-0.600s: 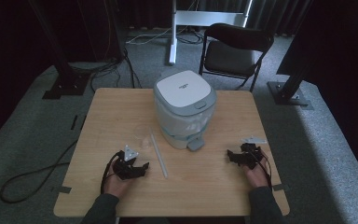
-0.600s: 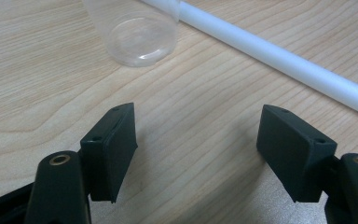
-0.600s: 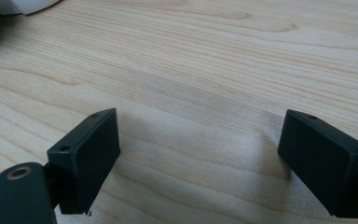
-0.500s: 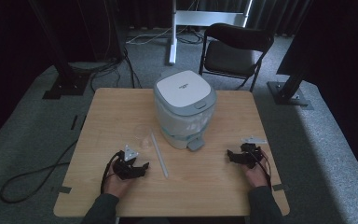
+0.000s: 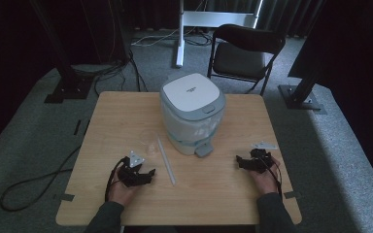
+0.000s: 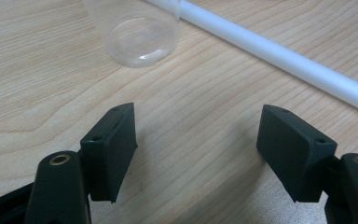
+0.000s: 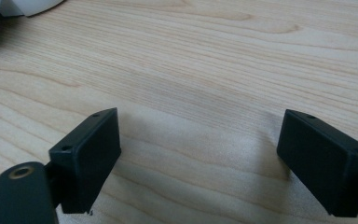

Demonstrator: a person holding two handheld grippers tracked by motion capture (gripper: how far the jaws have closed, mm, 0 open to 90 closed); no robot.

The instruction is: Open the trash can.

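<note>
A white and grey lidded appliance (image 5: 192,114) stands in the middle of the wooden table (image 5: 126,116). Left of it lie a clear plastic cup (image 5: 150,145) on its side and a white tube (image 5: 166,160). My left gripper (image 5: 148,175) rests on the table near the front left, open, its jaws empty. In the left gripper view the cup (image 6: 137,28) lies just ahead and the tube (image 6: 279,58) runs across the upper right. My right gripper (image 5: 240,162) rests at the front right, open, with bare wood between its jaws. Both grippers (image 6: 196,149) (image 7: 200,158) hold nothing.
A dark folding chair (image 5: 245,51) stands behind the table. Black stand bases (image 5: 68,87) (image 5: 301,97) and cables lie on the grey carpet. A cable (image 5: 34,182) trails off the table's left side. The appliance's pale base (image 7: 23,7) shows in the right gripper view.
</note>
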